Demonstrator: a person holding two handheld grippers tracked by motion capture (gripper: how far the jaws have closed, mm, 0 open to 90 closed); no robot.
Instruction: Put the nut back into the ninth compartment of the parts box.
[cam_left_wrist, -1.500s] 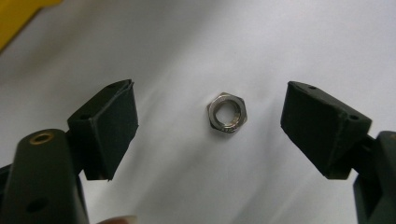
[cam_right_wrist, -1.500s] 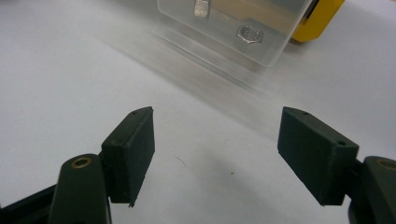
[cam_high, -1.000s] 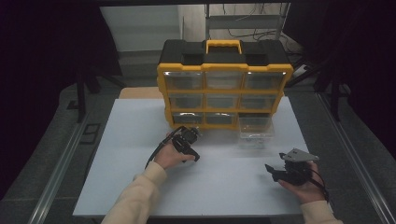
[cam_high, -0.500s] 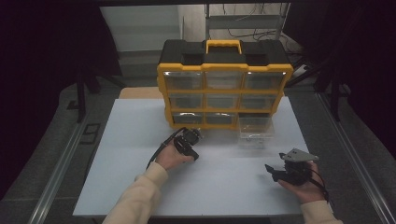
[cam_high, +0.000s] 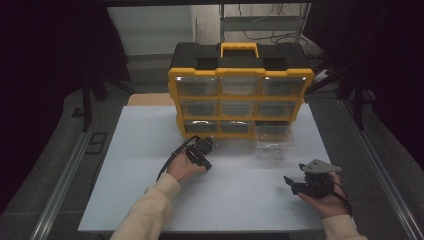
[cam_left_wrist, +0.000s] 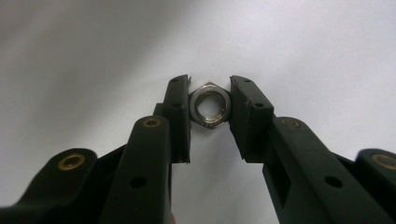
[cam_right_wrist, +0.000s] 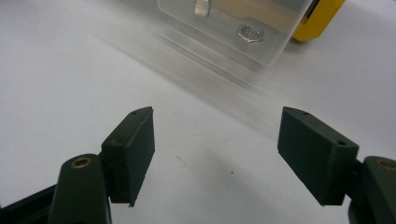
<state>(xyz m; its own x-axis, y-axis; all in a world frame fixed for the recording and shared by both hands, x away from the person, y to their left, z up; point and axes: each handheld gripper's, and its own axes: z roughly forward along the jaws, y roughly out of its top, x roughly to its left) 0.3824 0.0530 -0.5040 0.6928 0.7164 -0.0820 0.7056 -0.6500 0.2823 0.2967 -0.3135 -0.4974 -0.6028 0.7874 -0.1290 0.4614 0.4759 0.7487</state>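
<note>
Left gripper view: left tool (cam_left_wrist: 210, 100) has just clamped an unmarked hex nut (cam_left_wrist: 210, 106); right tool (cam_right_wrist: 215, 156) wide.

My right gripper's (cam_right_wrist: 215, 158) arms are cut off below; the clear drawer (cam_right_wrist: 233, 28) ahead blurs, its top cropped away.

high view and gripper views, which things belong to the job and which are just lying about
In the job:
- hex nut, pinched in the left gripper jaws, which have just been closing
- clear drawer pulled out on the table, nuts inside
- yellow organizer

Lying about:
- right gripper, jaws open, idle
- white table
</note>
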